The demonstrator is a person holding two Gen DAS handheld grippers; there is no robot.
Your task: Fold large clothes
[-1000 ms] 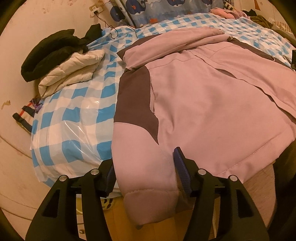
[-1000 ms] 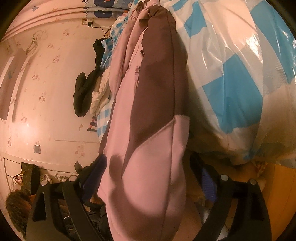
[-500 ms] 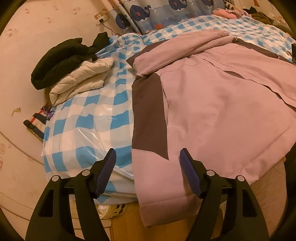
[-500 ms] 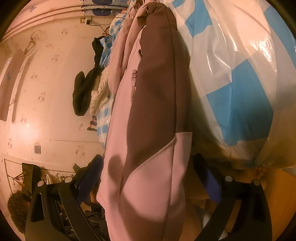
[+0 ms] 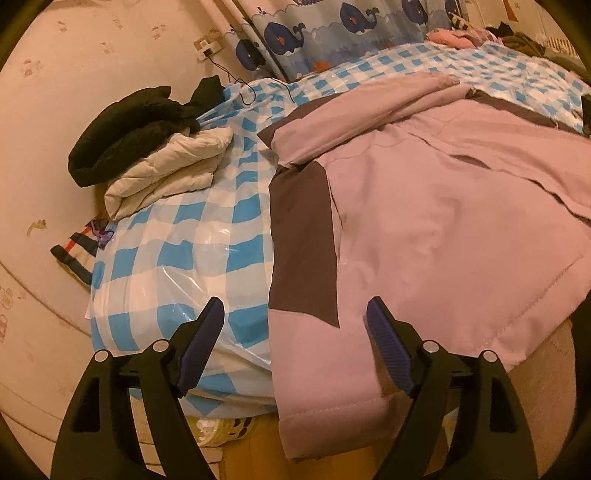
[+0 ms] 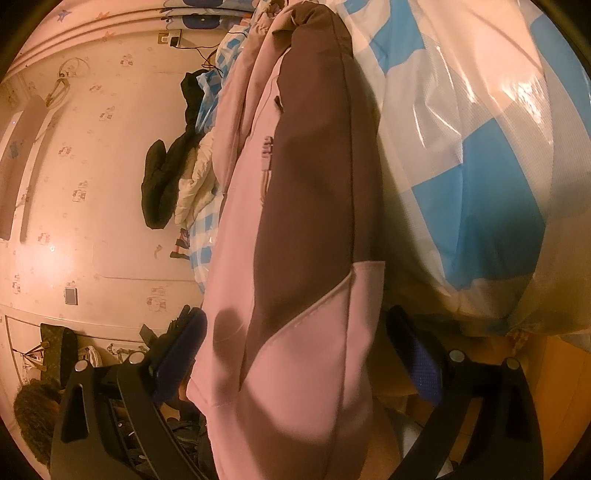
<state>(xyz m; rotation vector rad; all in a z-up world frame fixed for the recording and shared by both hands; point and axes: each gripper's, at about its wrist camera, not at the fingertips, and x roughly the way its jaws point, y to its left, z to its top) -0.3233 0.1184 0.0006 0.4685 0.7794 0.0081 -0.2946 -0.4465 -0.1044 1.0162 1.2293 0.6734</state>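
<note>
A large pink jacket [image 5: 443, 221] with dark brown panels lies spread on the bed, its hem corner hanging over the front edge. My left gripper [image 5: 295, 343] is open above that corner, holding nothing. In the right wrist view the jacket [image 6: 295, 258] hangs over the bed's edge and its lower part sits between the spread fingers of my right gripper [image 6: 295, 354], which is open and not clamped on it.
The bed carries a blue-and-white checked plastic cover [image 5: 177, 240]. A folded cream jacket [image 5: 166, 173] and a black garment [image 5: 125, 129] are stacked at the far left by the wall. A whale-print curtain [image 5: 332, 33] hangs behind. More clothes [image 5: 480, 35] lie at the far end.
My left gripper let go of the jacket's hem corner, opened wide and drew back and up. The right gripper stayed open around the hanging part and shifted slightly.
</note>
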